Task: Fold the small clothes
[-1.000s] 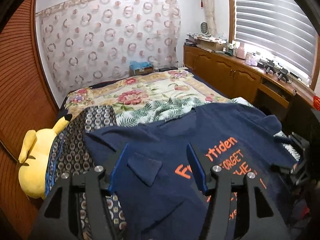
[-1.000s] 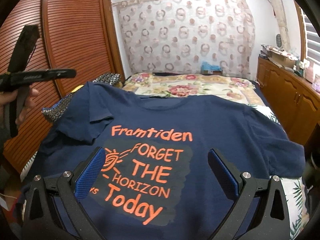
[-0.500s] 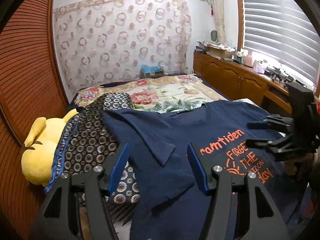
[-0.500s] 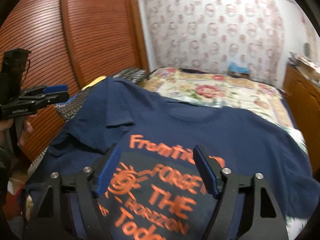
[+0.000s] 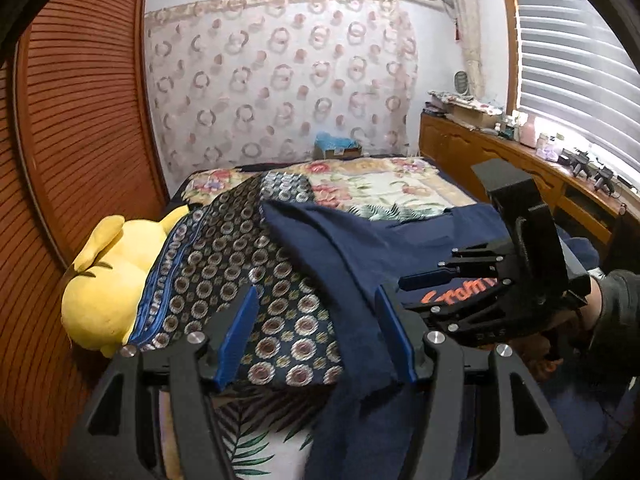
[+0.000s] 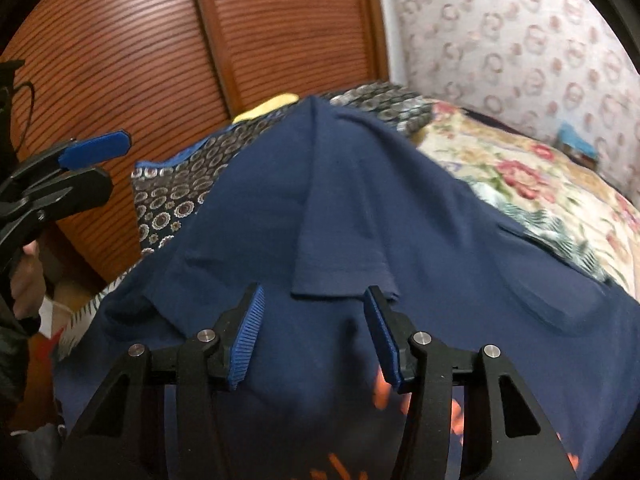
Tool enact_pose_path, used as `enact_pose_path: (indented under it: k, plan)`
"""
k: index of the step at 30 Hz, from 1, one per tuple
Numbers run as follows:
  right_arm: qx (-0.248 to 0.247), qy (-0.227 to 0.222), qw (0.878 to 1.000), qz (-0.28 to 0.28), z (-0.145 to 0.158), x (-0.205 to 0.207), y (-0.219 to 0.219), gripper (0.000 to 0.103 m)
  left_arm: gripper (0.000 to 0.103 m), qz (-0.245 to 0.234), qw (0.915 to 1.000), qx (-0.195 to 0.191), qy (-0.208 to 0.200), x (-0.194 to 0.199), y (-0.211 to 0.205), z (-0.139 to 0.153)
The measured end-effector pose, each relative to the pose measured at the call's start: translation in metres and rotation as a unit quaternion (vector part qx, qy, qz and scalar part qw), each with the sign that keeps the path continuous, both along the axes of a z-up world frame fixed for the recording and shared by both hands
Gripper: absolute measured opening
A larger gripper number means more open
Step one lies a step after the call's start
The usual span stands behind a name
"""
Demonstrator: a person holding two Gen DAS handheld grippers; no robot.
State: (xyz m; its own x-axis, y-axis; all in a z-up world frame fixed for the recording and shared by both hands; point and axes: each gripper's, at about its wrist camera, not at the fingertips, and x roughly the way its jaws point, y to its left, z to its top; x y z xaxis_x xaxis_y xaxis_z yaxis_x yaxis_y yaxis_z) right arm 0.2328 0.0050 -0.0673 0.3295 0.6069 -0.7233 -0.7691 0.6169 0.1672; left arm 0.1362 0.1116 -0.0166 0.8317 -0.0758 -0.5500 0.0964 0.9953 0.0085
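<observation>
The right claw (image 6: 312, 330) hovers just above the navy shirt (image 6: 360, 208), jaws closing with nothing pinched yet; the folded-in sleeve (image 6: 340, 264) lies straight ahead of its tips, long axis running away from them. This claw is nearer the sleeve. The left claw (image 5: 316, 334) stands half open and empty over the shirt's side edge. Beyond: a patterned pillow (image 5: 240, 264), the floral bed (image 5: 380, 184), a yellow plush (image 5: 108, 280), a slatted wardrobe (image 6: 160, 40)
</observation>
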Motion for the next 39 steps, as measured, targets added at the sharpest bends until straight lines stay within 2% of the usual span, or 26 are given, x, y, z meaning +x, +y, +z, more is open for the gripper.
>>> enact_pose_path:
  k: [3, 5, 6, 9, 14, 20, 21, 22, 26, 28, 32, 35, 37, 39]
  plan:
    - [-0.011, 0.002, 1.0, 0.016, -0.007, 0.005, 0.012, 0.041, 0.06, 0.003, 1.0, -0.004, 0.008, 0.002, 0.004, -0.007]
    - [-0.022, 0.006, 0.999, 0.023, -0.013, 0.009, 0.016, 0.028, 0.06, 0.006, 0.9999, -0.005, 0.012, 0.003, 0.006, -0.011]
    - [-0.033, 0.005, 0.999, 0.025, -0.016, 0.01, 0.019, 0.014, 0.06, 0.007, 0.9999, -0.005, 0.013, 0.003, 0.005, -0.012]
    - [-0.035, 0.003, 0.999, 0.022, -0.019, 0.016, 0.017, 0.004, 0.06, 0.007, 0.9999, -0.003, 0.013, 0.004, 0.004, -0.014]
    - [-0.024, -0.012, 1.0, 0.005, -0.01, 0.027, 0.004, 0.002, 0.06, 0.002, 0.9998, -0.008, 0.017, 0.005, 0.003, -0.015]
    - [-0.026, -0.049, 0.996, -0.077, 0.009, 0.064, -0.019, 0.002, 0.06, -0.008, 0.9996, -0.011, 0.024, 0.006, -0.009, -0.018]
    - [-0.036, -0.058, 0.993, -0.099, 0.01, 0.071, -0.023, 0.003, 0.06, -0.009, 0.9996, -0.011, 0.026, 0.006, -0.011, -0.019]
    - [-0.045, -0.065, 0.989, -0.125, 0.01, 0.078, -0.028, 0.008, 0.06, -0.011, 0.9995, -0.011, 0.027, 0.006, -0.014, -0.019]
    - [-0.046, -0.074, 0.986, -0.139, 0.017, 0.082, -0.038, 0.025, 0.06, -0.022, 0.9992, -0.009, 0.031, 0.009, -0.026, -0.021]
    - [-0.036, -0.074, 0.986, -0.144, 0.023, 0.079, -0.054, 0.027, 0.06, -0.028, 0.9991, -0.006, 0.032, 0.011, -0.035, -0.02]
    - [-0.021, -0.077, 0.984, -0.162, 0.042, 0.06, -0.095, 0.032, 0.06, -0.045, 0.9982, -0.007, 0.038, 0.02, -0.054, -0.022]
    - [-0.019, -0.089, 0.979, -0.182, 0.059, 0.038, -0.139, 0.04, 0.06, -0.058, 0.9972, -0.006, 0.047, 0.027, -0.069, -0.026]
    - [-0.019, -0.094, 0.975, -0.198, 0.069, 0.024, -0.168, 0.05, 0.06, -0.071, 0.996, -0.007, 0.054, 0.032, -0.08, -0.028]
    - [-0.026, -0.1, 0.97, -0.221, 0.078, 0.009, -0.201, 0.056, 0.06, -0.081, 0.9947, -0.009, 0.063, 0.038, -0.09, -0.032]
